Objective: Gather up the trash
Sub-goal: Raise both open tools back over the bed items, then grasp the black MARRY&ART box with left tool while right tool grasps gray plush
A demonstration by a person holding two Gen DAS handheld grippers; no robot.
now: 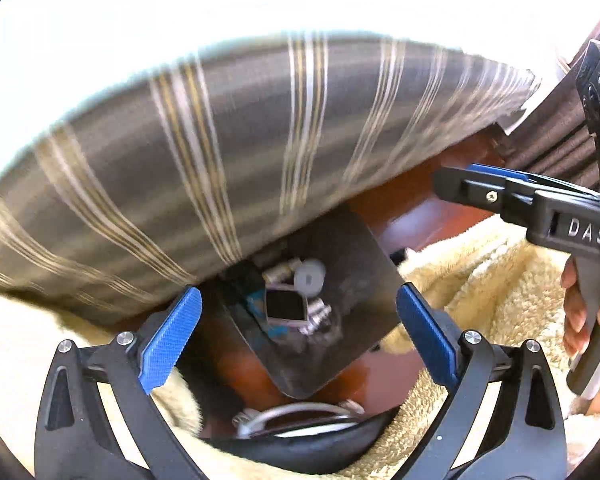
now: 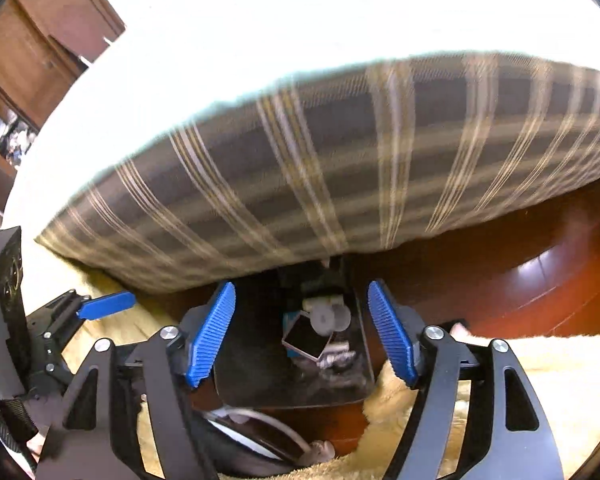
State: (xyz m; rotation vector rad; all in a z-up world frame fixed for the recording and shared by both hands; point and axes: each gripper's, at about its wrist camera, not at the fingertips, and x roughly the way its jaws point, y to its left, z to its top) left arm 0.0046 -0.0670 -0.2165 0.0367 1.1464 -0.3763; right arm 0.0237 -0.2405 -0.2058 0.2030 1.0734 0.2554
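A dark tray (image 1: 352, 280) lies on the red-brown floor, half under the striped bed edge. On it sits a small pile of trash: a square dark-faced packet (image 1: 285, 306), a white disc (image 1: 309, 278) and crumpled silver bits (image 1: 318, 318). My left gripper (image 1: 298, 332) is open and empty, its blue pads either side of the pile, above it. My right gripper (image 2: 300, 334) is open and empty too, over the same tray (image 2: 260, 380), packet (image 2: 306, 340) and disc (image 2: 328, 318). The right gripper also shows in the left wrist view (image 1: 500, 188).
A bed with a grey, tan-striped cover (image 1: 220, 152) overhangs the tray. A cream fluffy rug (image 1: 492, 276) lies on both sides. A black bag mouth with a white cable (image 1: 300, 420) is just below the fingers. Wooden furniture (image 2: 40, 48) stands at the far left.
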